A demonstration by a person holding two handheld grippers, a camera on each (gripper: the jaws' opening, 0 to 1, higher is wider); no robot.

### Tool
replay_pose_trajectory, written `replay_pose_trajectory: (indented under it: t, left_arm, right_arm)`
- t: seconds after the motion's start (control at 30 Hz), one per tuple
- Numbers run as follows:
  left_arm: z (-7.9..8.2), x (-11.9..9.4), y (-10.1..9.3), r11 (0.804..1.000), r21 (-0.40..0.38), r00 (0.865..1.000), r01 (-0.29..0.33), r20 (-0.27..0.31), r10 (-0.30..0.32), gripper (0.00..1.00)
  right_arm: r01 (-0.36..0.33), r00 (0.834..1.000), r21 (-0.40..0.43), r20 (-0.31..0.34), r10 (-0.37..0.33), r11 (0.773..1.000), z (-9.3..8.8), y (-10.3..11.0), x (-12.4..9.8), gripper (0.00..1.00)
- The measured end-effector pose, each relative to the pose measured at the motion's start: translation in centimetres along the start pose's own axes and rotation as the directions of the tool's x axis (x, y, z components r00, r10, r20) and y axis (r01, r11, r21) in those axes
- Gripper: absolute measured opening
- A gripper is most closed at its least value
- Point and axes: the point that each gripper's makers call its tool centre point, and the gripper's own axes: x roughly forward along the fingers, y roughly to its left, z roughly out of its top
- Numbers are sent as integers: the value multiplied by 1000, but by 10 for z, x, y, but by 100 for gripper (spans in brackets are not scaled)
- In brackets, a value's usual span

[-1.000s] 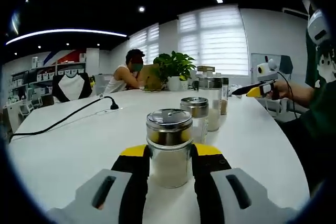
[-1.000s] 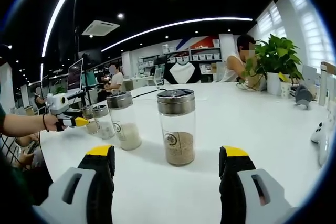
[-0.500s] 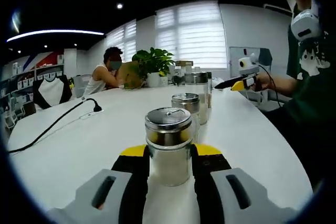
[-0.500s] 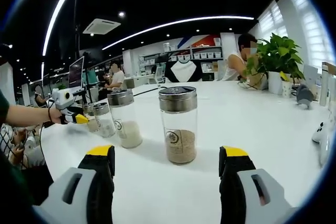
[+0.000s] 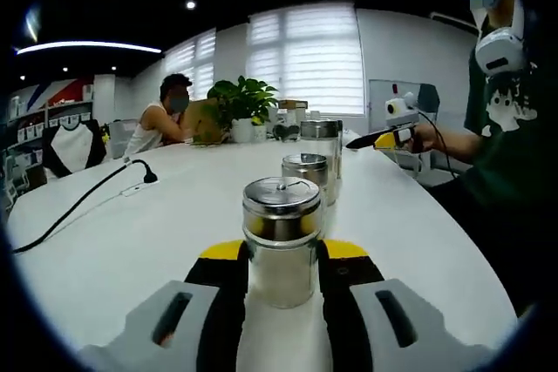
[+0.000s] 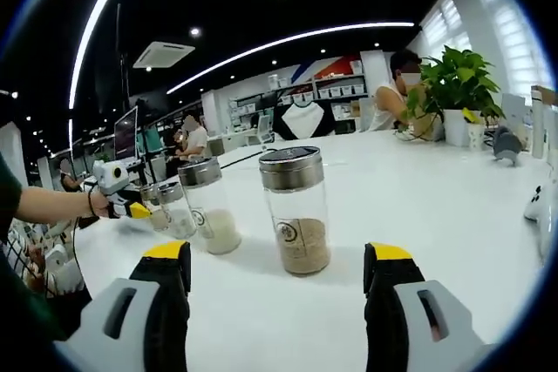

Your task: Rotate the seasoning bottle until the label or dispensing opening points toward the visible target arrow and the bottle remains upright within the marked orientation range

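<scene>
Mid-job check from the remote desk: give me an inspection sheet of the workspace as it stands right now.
Surface: white table, bare where visible; no target arrow seen.
Job's things: small seasoning bottle with white contents, upright between the left jaws; two more bottles in a row behind it. Tall bottle with brown grains, upright, label toward the right gripper view.
Clutter: potted plant at the far edge.
Grippers: left gripper shut on the small bottle; right gripper open, jaws short of the tall bottle.
Cables: black cable lying across the table.
Surroundings: seated person at the far end, window blinds, shelves.
</scene>
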Motion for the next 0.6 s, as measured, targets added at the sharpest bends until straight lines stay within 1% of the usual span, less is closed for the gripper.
replay_pose_trajectory:
  t: [0.1, 0.17, 0.2, 0.27, 0.33, 0.37, 0.4, 0.43, 0.5, 0.53, 0.57, 0.6]
  left_arm:
    - [0, -1, 3, 1000, 4, 1000, -15, -6, 15, 34]
    - [0, -3, 8, 998, -31, 999, -48, -1, 48, 39]
    - [-1, -5, 8, 998, -30, 999, -53, 3, 53, 43]
    - [-1, -8, 6, 998, -30, 998, -63, 7, 63, 44]
    - [3, -12, 3, 995, -53, 996, -81, 37, 83, 45]
    - [5, -15, 4, 990, -70, 991, -123, 44, 126, 46]
    - [4, -17, 6, 986, -71, 987, -151, 41, 154, 49]
    - [3, -20, 6, 979, -70, 980, -193, 30, 196, 50]
    - [2, -24, 6, 965, -81, 967, -250, 30, 253, 50]
    - [1, -28, 7, 949, -107, 952, -298, 35, 303, 50]
    - [0, -30, 7, 935, -132, 942, -328, 35, 335, 50]
    - [-1, -35, 7, 915, -151, 923, -375, 35, 384, 50]
  right_arm:
    - [14, 1000, -22, -2, -14, 1000, 1, -3, -2, 83]
    - [16, 1000, -20, 1, -16, 1000, 2, -5, -2, 83]
    - [15, 1000, -17, 2, -15, 1000, 3, -5, -2, 83]
    - [17, 1000, -17, 1, -17, 1000, 2, -5, -2, 83]
    - [18, 1000, -21, 0, -18, 1000, 2, -5, -3, 83]
    - [20, 1000, -19, 1, -20, 1000, 2, -6, -3, 83]
    - [20, 1000, -17, 2, -20, 1000, 2, -7, -3, 83]
    - [21, 1000, -17, 1, -21, 1000, 2, -7, -3, 83]
    - [24, 1000, -19, 3, -24, 1000, 2, -8, -3, 83]
    - [24, 1000, -19, 4, -24, 1000, 2, -8, -3, 83]
    - [25, 1000, -19, 3, -25, 1000, 2, -8, -3, 83]
    - [26, 1000, -22, 2, -26, 999, 2, -9, -3, 83]
